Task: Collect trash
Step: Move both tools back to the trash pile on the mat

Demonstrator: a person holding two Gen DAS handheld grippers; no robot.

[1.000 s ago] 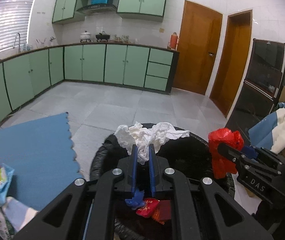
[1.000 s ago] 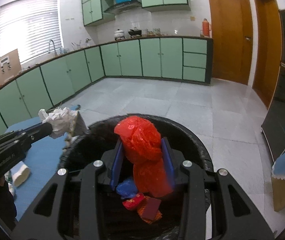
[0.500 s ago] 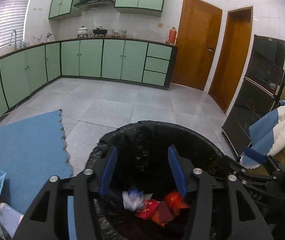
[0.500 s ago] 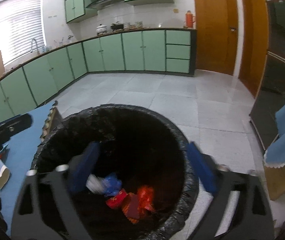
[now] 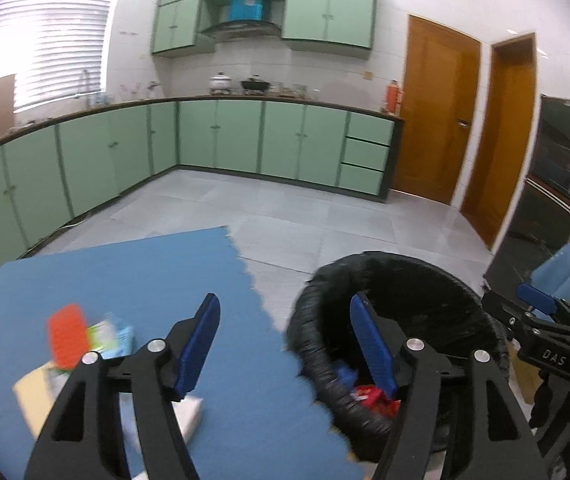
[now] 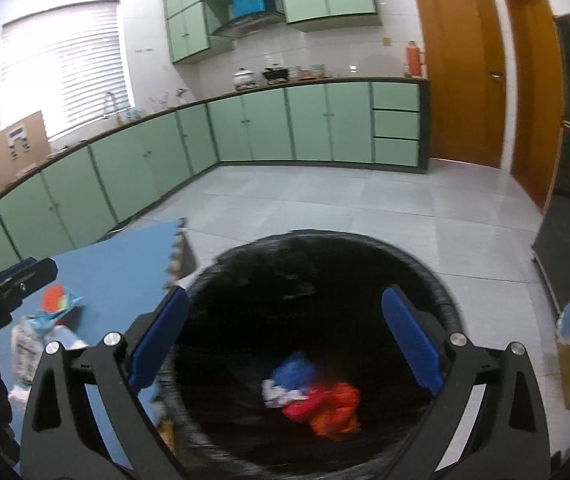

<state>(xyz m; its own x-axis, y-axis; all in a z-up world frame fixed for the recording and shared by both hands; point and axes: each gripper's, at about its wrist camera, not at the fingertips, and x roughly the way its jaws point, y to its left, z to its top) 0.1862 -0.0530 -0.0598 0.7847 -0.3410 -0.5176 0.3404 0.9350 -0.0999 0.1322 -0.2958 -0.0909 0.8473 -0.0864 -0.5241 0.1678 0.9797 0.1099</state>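
Both my tools, left tool point(image 5: 285, 344) and right tool point(image 6: 285, 336), gape empty; risk: snagging bin point(image 6: 441, 288) liner reaching wrappers point(image 5: 85, 336) at 9 o'clock.

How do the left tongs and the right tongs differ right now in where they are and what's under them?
The left tongs straddle the edge between the blue mat and the trash bin; the right tongs sit squarely over the bin's mouth. Ahead of the left tongs lies uncollected litter on the mat; below the right tongs lies dropped trash in the bin. Both are open and empty.
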